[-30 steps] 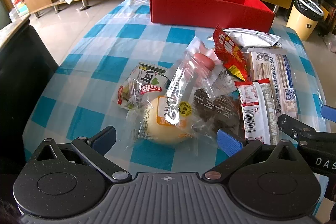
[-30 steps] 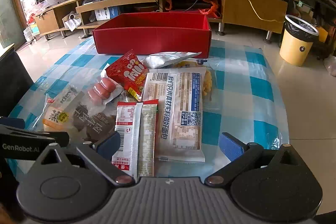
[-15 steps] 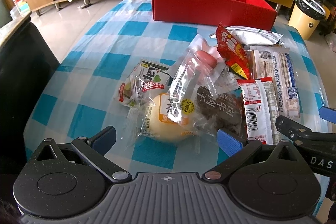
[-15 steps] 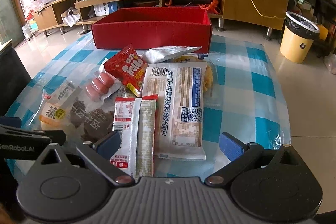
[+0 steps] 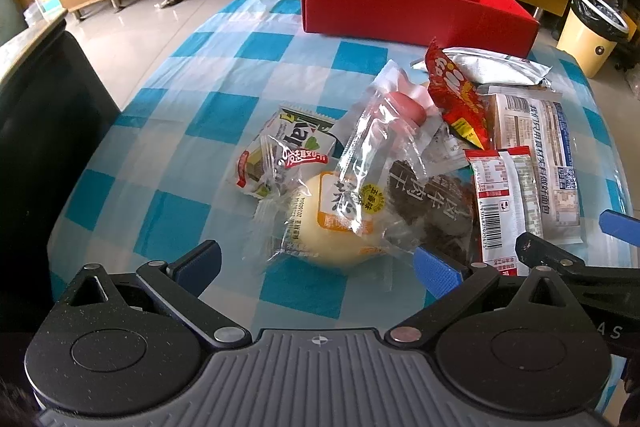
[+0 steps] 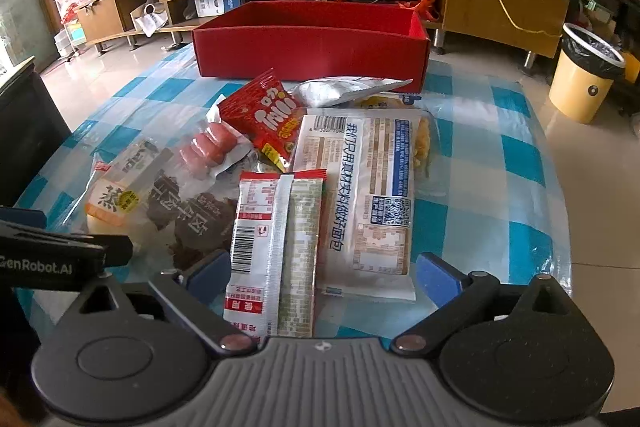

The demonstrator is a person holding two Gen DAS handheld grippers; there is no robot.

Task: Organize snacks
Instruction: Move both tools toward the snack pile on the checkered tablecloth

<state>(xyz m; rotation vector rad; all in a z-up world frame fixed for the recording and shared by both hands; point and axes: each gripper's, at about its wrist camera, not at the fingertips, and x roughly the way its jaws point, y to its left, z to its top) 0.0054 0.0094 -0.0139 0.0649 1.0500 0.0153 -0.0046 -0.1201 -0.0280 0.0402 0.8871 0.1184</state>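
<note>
Snacks lie in a loose heap on the worktop (image 5: 168, 115), which wears a blue-and-white checked cloth, and I see them through both wrist cameras. The red box (image 6: 312, 47) stands at the far edge, just behind the heap, open at the top; I cannot see into it.

My left gripper (image 5: 316, 263) hangs low at the near side with its fingers (image 5: 198, 259) spread wide and holding nothing. Between them, just ahead, is the round pale bun (image 5: 332, 227) in clear wrap. A clear sausage pack (image 5: 380, 131) leans across its top, and a green-and-white biscuit pack (image 5: 288, 151) lies to its left, touching it. A dark beef snack bag (image 5: 432, 203) sits to the right of the bun.

My right gripper (image 6: 320, 271) is likewise released, its blue pads parted. Between them (slightly toward the left pad) lies the long red-and-white packet (image 6: 276, 247), seam up, its near end reaching under the gripper body. Beside it on the right is the large bread packet (image 6: 368, 195) with blue print and a QR code, overlapping a yellowish pastry bag (image 6: 424, 139). Farther on, a small red snack bag (image 6: 264, 111) rests on the heap, and a silver foil pouch (image 6: 344, 89) lies nearest the box.

A yellow bin (image 6: 584, 75) stands on the floor to the right, well apart from the worktop.
</note>
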